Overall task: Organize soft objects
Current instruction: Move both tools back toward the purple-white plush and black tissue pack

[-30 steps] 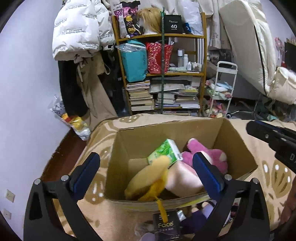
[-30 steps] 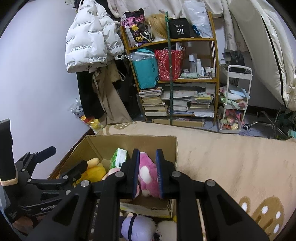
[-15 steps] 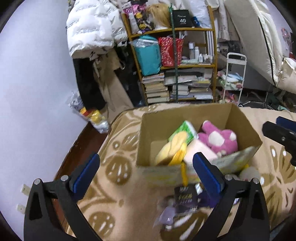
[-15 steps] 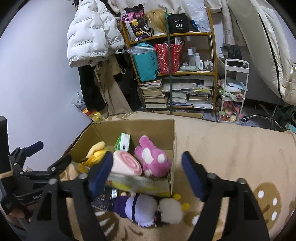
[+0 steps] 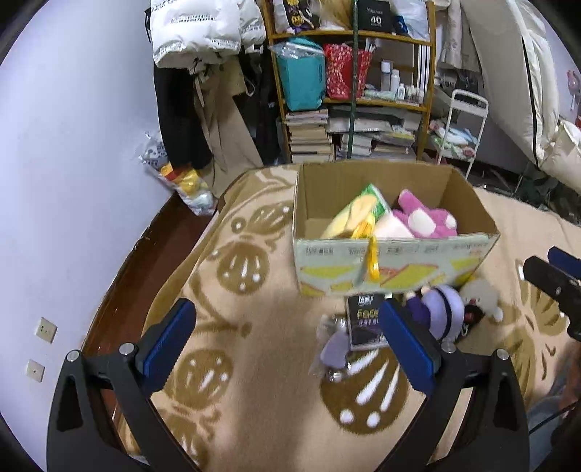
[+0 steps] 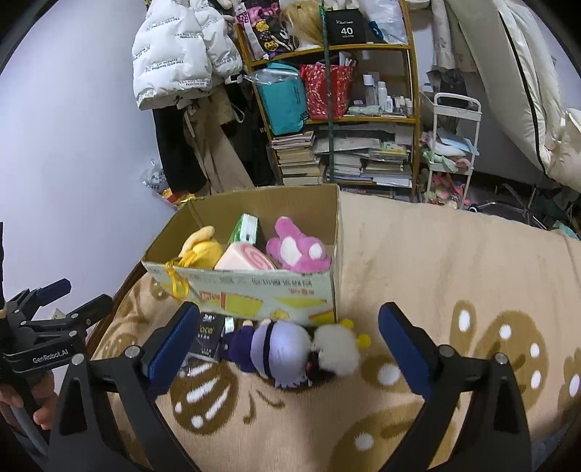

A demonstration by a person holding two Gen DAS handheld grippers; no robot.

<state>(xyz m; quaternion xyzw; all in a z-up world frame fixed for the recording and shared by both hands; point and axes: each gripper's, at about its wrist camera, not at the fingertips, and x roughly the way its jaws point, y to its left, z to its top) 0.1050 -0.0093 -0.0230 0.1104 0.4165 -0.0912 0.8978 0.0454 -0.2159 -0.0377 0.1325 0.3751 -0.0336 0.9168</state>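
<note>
Left tool (image 5: 287, 339) and right tool (image 6: 288, 341), both spread wide and empty, hang above a beige patterned blanket (image 6: 454, 261). Cardboard box (image 6: 254, 296) holds a pink plush (image 6: 297, 250), a pink swirl-roll cushion (image 6: 245, 259), a yellow plush (image 6: 201, 247) and a green tissue pack (image 6: 247, 228). Purple-clothed, lilac-haired doll (image 6: 268, 348) and white fluffy plush (image 6: 337, 348) lie touching, just beside the box front.

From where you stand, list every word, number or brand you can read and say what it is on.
"40": black box on the top shelf; the small line under it is unreadable.
"GenRobot.AI": left hand-held gripper, on its body.
"The only fashion...", "fashion art": white puffer jacket, partly legible, some of it upside down.
"Face": black packet in front of the cardboard box; its smaller print is blurred.
Cardboard box front print: unreadable.
</note>
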